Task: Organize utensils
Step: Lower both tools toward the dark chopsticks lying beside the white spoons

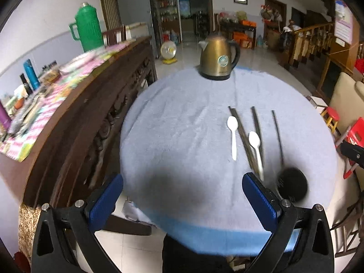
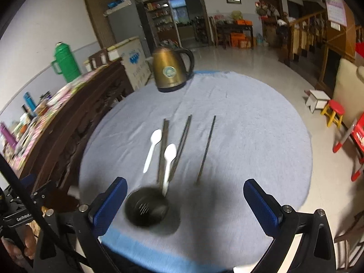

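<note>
Both your grippers, left (image 1: 182, 201) and right (image 2: 185, 202), hover wide open and empty over the table (image 2: 250, 118), where crowded spoons (image 2: 169, 161), chopsticks (image 2: 206, 147) and ladle (image 2: 147, 207) could scatter if nudged.

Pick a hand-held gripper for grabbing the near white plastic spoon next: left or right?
Probably right. The right hand-held gripper is open, and the near white plastic spoon ends between its fingers, beside the black slotted ladle. From the left hand-held gripper, also open, that spoon lies outside its right finger.
</note>
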`<state>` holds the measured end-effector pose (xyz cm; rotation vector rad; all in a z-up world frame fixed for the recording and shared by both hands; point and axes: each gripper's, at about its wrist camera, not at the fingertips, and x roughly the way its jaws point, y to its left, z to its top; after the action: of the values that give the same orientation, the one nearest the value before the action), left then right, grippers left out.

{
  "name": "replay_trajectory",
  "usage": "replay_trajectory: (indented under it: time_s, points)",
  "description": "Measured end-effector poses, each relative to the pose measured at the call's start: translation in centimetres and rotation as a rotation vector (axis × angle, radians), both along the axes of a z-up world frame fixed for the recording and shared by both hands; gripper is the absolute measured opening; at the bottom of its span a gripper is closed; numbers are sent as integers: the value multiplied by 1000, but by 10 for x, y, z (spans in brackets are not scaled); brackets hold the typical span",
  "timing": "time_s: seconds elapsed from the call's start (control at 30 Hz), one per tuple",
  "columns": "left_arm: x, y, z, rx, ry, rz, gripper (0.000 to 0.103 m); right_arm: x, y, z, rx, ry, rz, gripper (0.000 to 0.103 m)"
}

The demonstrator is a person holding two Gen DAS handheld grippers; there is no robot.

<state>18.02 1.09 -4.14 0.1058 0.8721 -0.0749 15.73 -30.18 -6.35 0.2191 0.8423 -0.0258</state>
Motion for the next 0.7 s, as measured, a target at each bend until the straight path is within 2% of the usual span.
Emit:
replay_trajectory:
  time_s: [0.13, 0.23, 0.37, 0.43, 0.5, 0.53, 0.63, 0.7]
  points:
    - [55, -6, -21, -52, 95, 4, 100, 57, -17, -18, 22, 59, -1, 91]
    - [87, -25, -36, -56, 141, -28, 97, 91, -23, -32, 21, 94, -4, 85]
    - [135, -53, -59, -61, 246, -86, 85, 142, -43, -60, 83, 197, 0, 71]
    - [163, -64, -73, -80, 318, -101, 82, 157, -51, -69, 123, 229, -2, 69]
    - [188, -71, -83, -107, 389, -89, 70, 173, -60, -79, 149, 261, -12, 65]
    - [200, -75, -88, -121, 423, -84, 67, 183, -65, -86, 163, 283, -18, 64]
    - [229, -88, -97, -145, 498, -77, 65, 200, -71, -101, 191, 334, -18, 58]
    - [248, -102, -103, -125, 541, -74, 65, 210, -75, -112, 206, 372, -19, 57]
